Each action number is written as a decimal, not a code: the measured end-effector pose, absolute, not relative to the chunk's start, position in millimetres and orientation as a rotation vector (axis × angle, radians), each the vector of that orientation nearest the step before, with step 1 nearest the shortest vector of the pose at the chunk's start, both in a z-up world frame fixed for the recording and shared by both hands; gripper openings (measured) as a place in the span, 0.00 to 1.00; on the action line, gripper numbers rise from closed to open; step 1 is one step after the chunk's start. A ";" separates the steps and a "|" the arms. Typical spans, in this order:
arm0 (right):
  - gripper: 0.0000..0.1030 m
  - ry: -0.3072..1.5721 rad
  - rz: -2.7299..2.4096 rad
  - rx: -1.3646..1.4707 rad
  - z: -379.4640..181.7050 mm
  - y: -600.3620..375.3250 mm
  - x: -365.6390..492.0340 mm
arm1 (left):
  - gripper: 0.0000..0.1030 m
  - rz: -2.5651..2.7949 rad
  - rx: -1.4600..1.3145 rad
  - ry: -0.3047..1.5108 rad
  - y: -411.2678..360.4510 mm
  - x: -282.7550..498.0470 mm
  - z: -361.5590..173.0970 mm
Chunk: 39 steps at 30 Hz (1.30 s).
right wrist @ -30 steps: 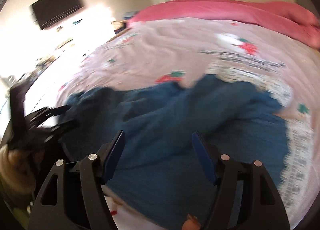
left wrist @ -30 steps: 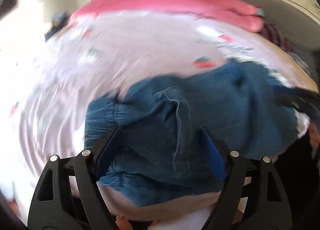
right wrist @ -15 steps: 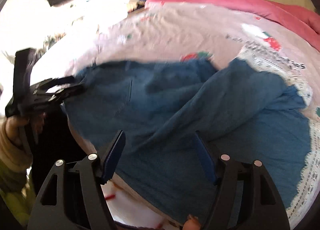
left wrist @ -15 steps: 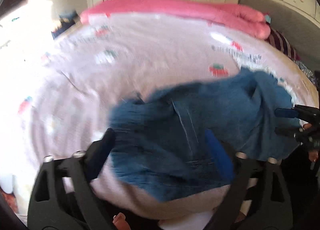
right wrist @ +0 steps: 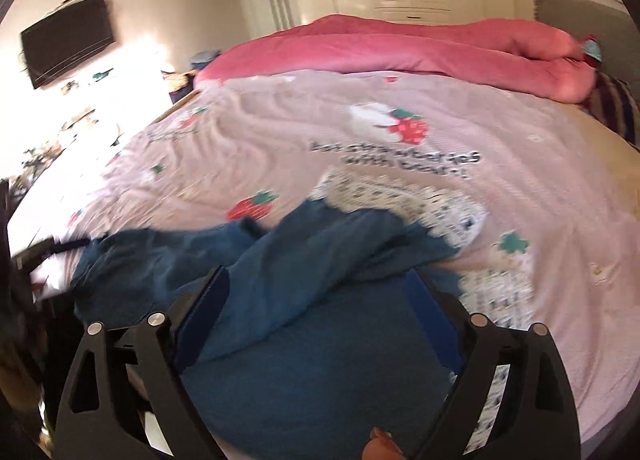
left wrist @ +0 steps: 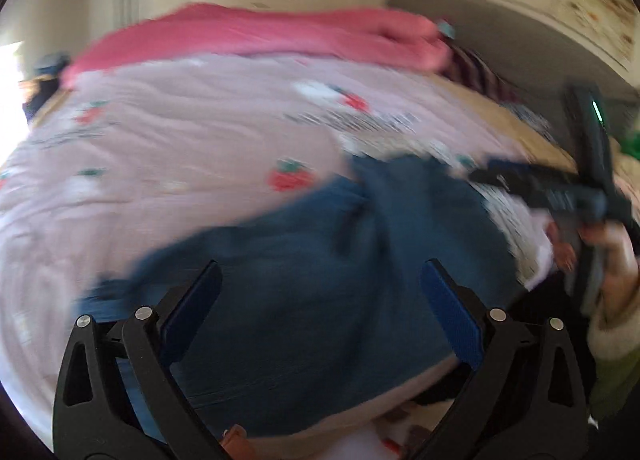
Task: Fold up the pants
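the blue pants (left wrist: 312, 284) lie crumpled on the pink bedspread (left wrist: 180, 132), spreading below and ahead of both grippers. the left gripper (left wrist: 320, 300) has its jaws spread wide, holding nothing. the right gripper (right wrist: 320, 300) is likewise wide apart and empty, pants (right wrist: 304, 320) between its fingers. a pink blanket (right wrist: 400, 48) lies far ahead.
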State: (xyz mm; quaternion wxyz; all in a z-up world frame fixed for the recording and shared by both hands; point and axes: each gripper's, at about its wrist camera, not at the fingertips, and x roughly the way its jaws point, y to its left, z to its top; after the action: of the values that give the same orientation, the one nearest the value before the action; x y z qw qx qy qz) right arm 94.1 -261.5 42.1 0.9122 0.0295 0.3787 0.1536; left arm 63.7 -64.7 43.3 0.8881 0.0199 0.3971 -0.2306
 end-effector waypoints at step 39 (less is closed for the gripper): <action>0.09 0.899 0.340 0.078 68.2 -329.7 175.7 | 0.03 -0.716 0.039 0.947 -105.5 71.4 -22.8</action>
State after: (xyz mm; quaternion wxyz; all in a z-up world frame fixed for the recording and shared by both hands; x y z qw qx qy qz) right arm 175.7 -329.7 68.2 0.8859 0.0374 0.4324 0.1635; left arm 71.4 -105.5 -22.8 0.8288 0.0182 0.4463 -0.3372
